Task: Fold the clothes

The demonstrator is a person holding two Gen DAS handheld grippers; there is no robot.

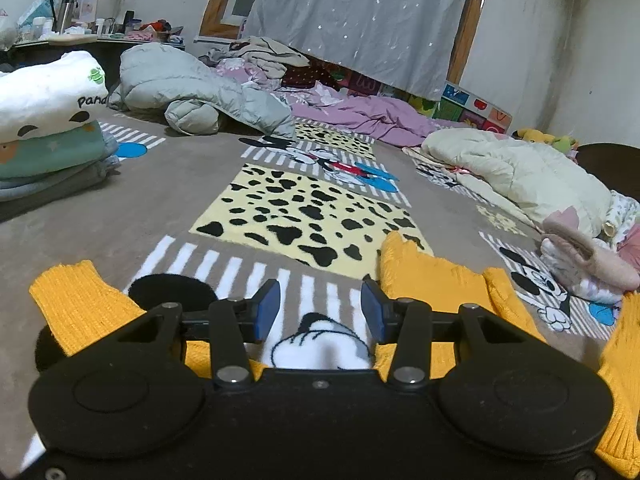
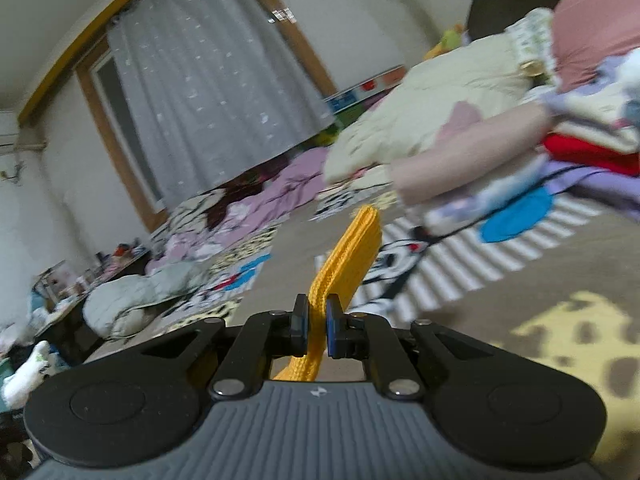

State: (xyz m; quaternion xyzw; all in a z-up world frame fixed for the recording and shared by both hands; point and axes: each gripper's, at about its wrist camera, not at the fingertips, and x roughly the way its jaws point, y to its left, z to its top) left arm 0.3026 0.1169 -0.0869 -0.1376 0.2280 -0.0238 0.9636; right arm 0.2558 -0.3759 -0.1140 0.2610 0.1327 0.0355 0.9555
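- Yellow knit, that's the piece in play: the yellow sweater [image 1: 432, 280] lies spread on the cartoon-print blanket [image 1: 308, 216], one ribbed cuff out on one side of the left gripper [image 1: 320, 310], the bulk of it on the other.
- The left gripper hovers low over the sweater, jaws apart, blue pads [image 1: 268, 308] bare, gripping nothing.
- The right gripper [image 2: 318, 328] is clamped on a doubled yellow edge of the sweater [image 2: 344, 256], which rises from between its jaws above the blanket. That view is tilted and blurred, so it looks mid-swing.
- My read: this fold is only starting. One edge is lifted; the rest of the sweater lies loose and rumpled, not squared.
- Outward from the sweater: well beyond the cuff sits a neat stack of folded clothes [image 1: 48, 120], white panda top uppermost. That looks like finished work.
- Near the sweater's other side, a loose heap [image 1: 580, 256] with a cream puffer jacket [image 1: 516, 172] behind it looks unfolded.
- Far beyond the sweater, a grey-green jacket [image 1: 192, 88] and purple bedding [image 1: 368, 116] lie crumpled below the curtain [image 1: 360, 20]. Whether those belong to the job, I cannot tell.
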